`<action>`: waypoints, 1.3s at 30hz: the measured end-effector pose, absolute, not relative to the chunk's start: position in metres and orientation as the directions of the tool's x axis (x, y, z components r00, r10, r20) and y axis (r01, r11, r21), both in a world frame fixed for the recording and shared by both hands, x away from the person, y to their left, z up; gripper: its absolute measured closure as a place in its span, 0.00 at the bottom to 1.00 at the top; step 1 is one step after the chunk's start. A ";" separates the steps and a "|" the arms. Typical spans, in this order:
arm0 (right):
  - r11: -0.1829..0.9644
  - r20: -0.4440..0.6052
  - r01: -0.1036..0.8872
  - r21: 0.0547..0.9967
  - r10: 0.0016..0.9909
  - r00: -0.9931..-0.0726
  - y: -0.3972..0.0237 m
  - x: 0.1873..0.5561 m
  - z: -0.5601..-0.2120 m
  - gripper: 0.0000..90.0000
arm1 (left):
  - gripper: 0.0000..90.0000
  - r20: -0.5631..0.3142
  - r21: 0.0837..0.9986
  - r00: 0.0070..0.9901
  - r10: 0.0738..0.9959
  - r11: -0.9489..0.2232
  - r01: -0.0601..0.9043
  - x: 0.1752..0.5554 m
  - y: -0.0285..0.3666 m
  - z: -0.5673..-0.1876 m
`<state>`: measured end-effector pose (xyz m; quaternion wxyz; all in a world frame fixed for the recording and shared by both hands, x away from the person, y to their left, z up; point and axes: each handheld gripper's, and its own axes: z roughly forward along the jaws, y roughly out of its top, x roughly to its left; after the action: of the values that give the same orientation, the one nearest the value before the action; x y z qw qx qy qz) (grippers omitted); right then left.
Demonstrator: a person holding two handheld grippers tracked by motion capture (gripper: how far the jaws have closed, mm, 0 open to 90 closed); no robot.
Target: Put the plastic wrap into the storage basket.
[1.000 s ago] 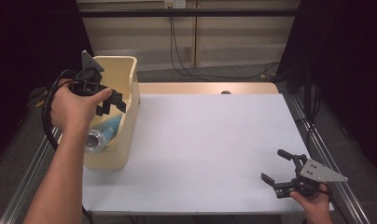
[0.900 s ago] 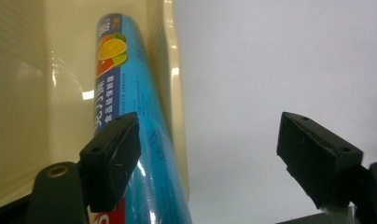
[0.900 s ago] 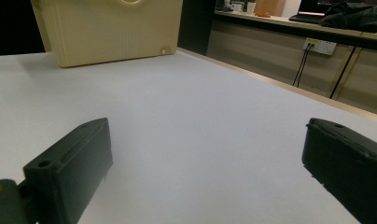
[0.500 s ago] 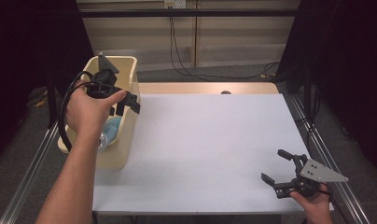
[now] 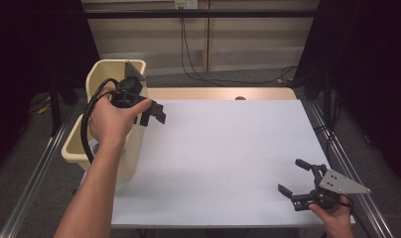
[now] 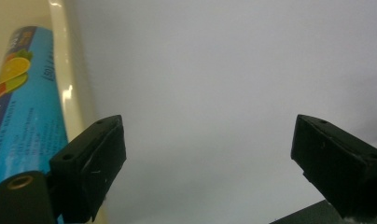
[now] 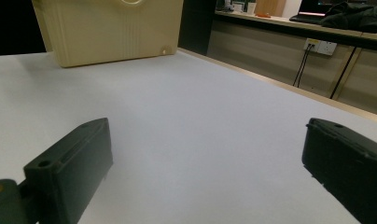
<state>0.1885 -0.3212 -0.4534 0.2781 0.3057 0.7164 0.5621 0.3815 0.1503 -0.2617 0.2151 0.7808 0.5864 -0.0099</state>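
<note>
Hand at the near right corner of the white table holds the right gripper low over the surface, its jaws spread wide with nothing between them; the grey three-cornered plate on top points toward the right edge. In the right gripper view the two black jaws stand far apart over bare tabletop, and the cream bin shows across the table, resting against its far side from that angle.

Farther in, along the left edge, the person's left forearm reaches up from the bottom and the left hand grips the left gripper, held above the line where the cream bin meets the table. Its jaws are parted and hold nothing, and a black cable loops from it down past the wrist. In the left gripper view the open jaws frame white tabletop, with the bin's rim at the left and a blue tube printed with citrus slices lying inside the bin, beside the left jaw.

Beyond the table's far wooden edge, cables hang down a pale wall panel
</note>
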 end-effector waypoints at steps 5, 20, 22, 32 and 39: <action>0.182 -0.056 0.124 0.975 0.751 -0.658 -0.321 0.189 -0.453 0.01 | 0.12 -0.263 0.336 0.331 0.906 -0.236 0.912 0.379 0.141 -0.267; 0.182 -0.055 0.125 0.975 0.750 -0.659 -0.321 0.189 -0.453 0.01 | 0.11 -0.242 0.334 0.391 0.888 -0.302 0.893 0.373 0.115 -0.288; 0.181 -0.056 0.124 0.976 0.750 -0.659 -0.321 0.188 -0.453 0.01 | 0.11 -0.243 0.328 0.395 0.886 -0.307 0.893 0.373 0.113 -0.291; 0.181 -0.055 0.124 0.976 0.749 -0.661 -0.321 0.189 -0.454 0.01 | 0.08 -0.265 0.385 0.427 0.864 -0.311 0.869 0.365 0.105 -0.311; 0.182 -0.056 0.123 0.976 0.749 -0.660 -0.321 0.189 -0.454 0.01 | 0.08 -0.288 0.422 0.447 0.847 -0.306 0.853 0.358 0.100 -0.334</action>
<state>0.1888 -0.3210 -0.4536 0.2779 0.3041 0.7168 0.5625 0.3576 0.1002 -0.3337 0.2648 0.8082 0.5260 -0.0060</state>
